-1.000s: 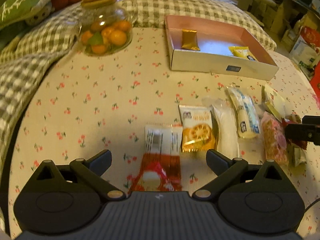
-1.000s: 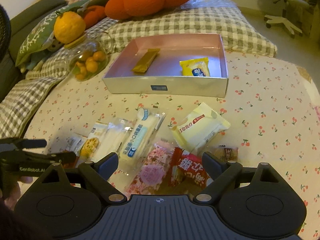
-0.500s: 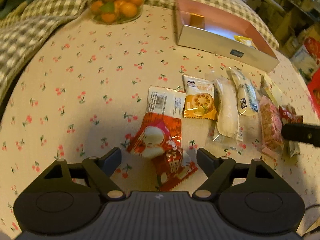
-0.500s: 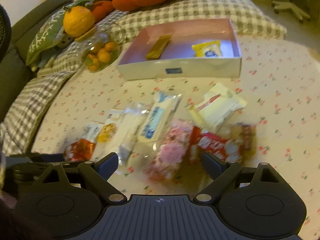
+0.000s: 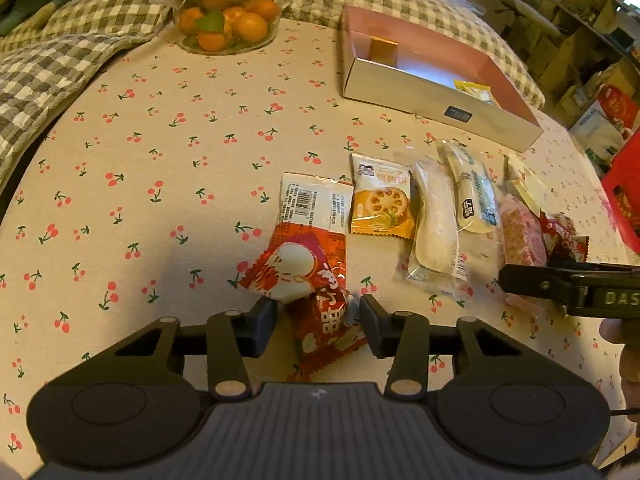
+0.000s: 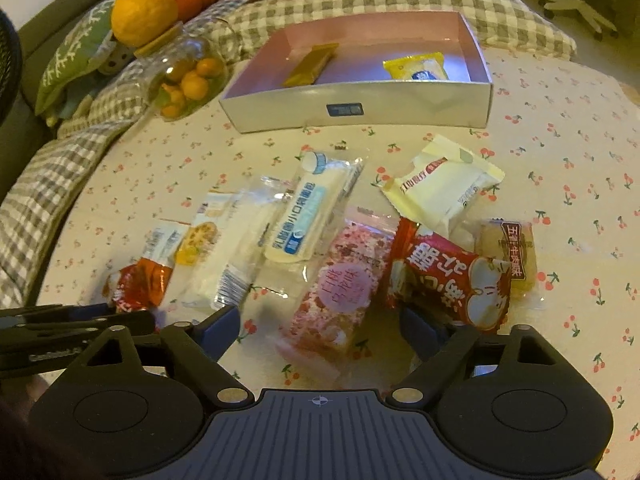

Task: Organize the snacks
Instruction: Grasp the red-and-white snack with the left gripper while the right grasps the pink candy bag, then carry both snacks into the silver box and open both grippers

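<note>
closing around a red snack packet (image 5: 320, 312) at lower centre of the left wrist view, the left gripper (image 5: 318, 322) has its jaws beside the crumpled wrapper. right of it lie more packets; the box (image 5: 440, 98) sits upper right. the right gripper (image 6: 320, 328), spread and closing, straddles a pink packet (image 6: 340, 292).

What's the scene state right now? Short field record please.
surface: cherry-print tablecloth
box: pink-lined tray holding gold bar and yellow packet
left gripper: jaws closing, red snack packet between them
right gripper: jaws closing, pink snack packet between them
loose snacks: row in front of the tray
</note>
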`<state>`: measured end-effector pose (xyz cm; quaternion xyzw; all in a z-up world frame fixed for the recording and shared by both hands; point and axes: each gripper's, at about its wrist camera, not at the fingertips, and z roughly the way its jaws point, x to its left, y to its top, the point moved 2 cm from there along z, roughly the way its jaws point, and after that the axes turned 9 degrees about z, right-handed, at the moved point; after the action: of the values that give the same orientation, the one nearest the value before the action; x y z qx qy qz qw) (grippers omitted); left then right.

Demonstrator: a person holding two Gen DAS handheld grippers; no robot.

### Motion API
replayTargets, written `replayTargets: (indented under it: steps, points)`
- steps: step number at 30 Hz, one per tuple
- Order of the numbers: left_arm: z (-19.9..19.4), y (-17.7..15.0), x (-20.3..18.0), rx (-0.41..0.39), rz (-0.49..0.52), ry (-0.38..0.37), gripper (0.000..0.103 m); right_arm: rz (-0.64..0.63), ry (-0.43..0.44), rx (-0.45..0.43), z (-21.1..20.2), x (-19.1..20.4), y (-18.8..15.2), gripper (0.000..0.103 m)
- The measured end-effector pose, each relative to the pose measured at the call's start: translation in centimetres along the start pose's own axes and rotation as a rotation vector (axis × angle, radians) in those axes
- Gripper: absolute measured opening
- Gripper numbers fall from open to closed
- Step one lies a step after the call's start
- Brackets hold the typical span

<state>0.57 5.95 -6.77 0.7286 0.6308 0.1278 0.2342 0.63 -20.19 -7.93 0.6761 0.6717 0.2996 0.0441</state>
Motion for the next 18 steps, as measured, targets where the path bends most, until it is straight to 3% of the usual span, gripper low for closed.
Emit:
replayTargets:
  steps: [5, 11, 13, 18]
  points:
    - [-0.11, 0.05, 0.09, -0.005, -0.003, -0.008, 0.036, -0.009, -0.024, -0.031, 0.13, -0.04, 0.12, 0.074]
    - [-0.41, 0.21, -0.08, -0.014, 0.006, -0.011, 0.033, -0.035, -0.089, -0.052, 0.17, 0.06, 0.24, 0.05]
    - [-0.6, 0.26, -0.21, -0.016, 0.01, -0.021, 0.033, -0.042, -0.108, -0.054, 0.11, 0.16, 0.24, 0.036]
    - [-0.96, 0.46, -0.58, -0.026, 0.026, -0.042, 0.032, -0.02, -0.104, -0.042, 0.02, -0.05, 0.32, 0.033]
